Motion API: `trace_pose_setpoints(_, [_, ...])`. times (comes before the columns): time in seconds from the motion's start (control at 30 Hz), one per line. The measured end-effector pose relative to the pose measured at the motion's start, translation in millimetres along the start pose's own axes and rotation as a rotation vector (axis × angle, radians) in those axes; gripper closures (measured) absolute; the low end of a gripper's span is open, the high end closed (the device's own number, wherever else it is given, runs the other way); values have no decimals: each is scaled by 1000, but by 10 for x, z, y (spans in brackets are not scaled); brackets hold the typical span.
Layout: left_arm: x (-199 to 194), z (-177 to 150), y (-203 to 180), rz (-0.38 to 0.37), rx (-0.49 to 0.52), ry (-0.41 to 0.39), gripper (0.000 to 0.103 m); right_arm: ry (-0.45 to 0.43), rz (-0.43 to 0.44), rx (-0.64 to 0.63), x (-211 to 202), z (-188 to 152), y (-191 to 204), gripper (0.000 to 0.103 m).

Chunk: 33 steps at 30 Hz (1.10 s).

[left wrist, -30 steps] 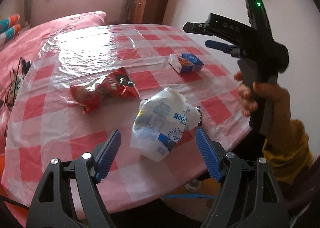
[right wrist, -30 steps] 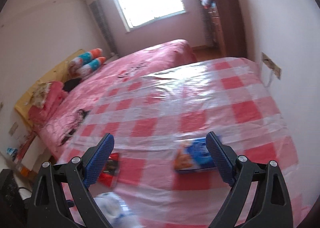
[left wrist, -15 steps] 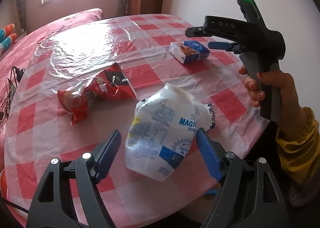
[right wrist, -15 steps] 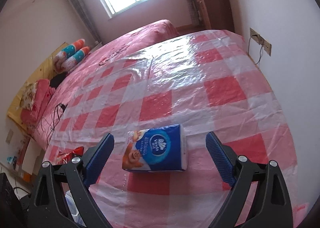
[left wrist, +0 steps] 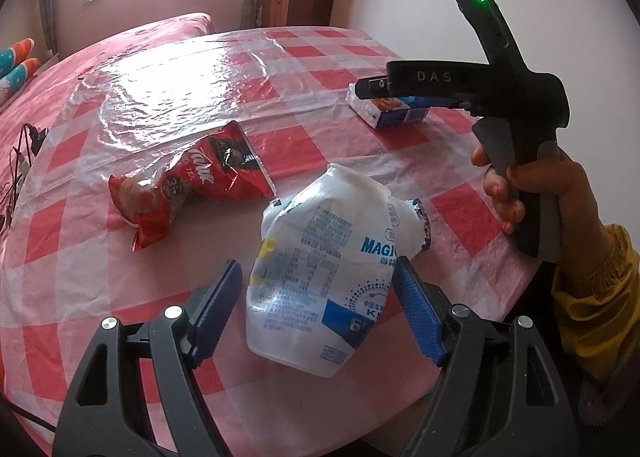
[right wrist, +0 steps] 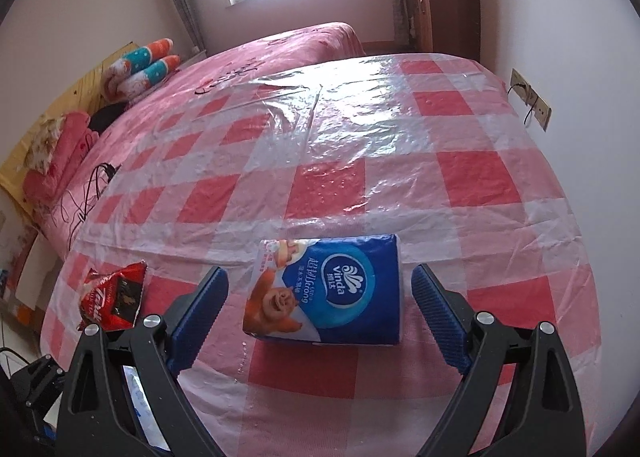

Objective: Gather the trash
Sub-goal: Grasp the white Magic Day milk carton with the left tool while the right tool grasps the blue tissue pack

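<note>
Two views are covered in turn, left wrist first. On the left wrist view, the left gripper [left wrist: 318, 299] is seen with its jaws spread wide around a crumpled white bag [left wrist: 326, 277] that lies on the checked tablecloth [left wrist: 60, 241]; the right blue pad appears to touch the bag's edge, while a gap is left at the other pad, so nothing is gripped yet. A red snack wrapper [left wrist: 188, 187] lies apart to the left. The jaws should be lowered until the pads sit level with the bag's thickest part, then closed slowly, since thin film is likely to slip or fold out of a shallow pinch.

On the right wrist view, the right gripper [right wrist: 318, 311] is held wide open astride a blue tissue pack [right wrist: 326, 293], with clear space on both sides and nothing held. The pack should be kept centred between the pads and taken across its short sides, with the fingers brought down close to the tablecloth before closing, without snagging the clear plastic cover
</note>
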<state>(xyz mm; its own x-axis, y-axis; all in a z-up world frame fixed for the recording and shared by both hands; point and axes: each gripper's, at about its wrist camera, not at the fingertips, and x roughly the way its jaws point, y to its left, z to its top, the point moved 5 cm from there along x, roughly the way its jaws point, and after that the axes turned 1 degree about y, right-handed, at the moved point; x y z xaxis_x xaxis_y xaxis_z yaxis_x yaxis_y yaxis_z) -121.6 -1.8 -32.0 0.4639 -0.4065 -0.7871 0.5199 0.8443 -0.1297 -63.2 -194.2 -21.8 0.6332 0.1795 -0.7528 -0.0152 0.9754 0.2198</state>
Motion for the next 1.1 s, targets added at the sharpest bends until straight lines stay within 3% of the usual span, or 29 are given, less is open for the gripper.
trace_pose_setpoints(0.17, [-4, 7, 32, 8, -23, -14, 27, 13, -22, -26, 49, 4, 41, 11])
trace_pose_setpoints(0.37, [-10, 29, 100, 27, -59, -39, 44, 23, -48, -32, 81, 5, 29, 11])
trace_pose_setpoints(0.43, [-18, 31, 132, 17, -81, -46, 44, 27, -49, -29, 89, 3, 20, 12])
trace_pose_setpoints(0.6, [-28, 39, 170, 19, -110, -59, 44, 22, -68, -27, 81, 4, 6, 27])
trace_pose_setpoints(1.1, [-297, 48, 345, 18, -174, -138, 45, -24, -16, -28, 0, 27, 36, 29])
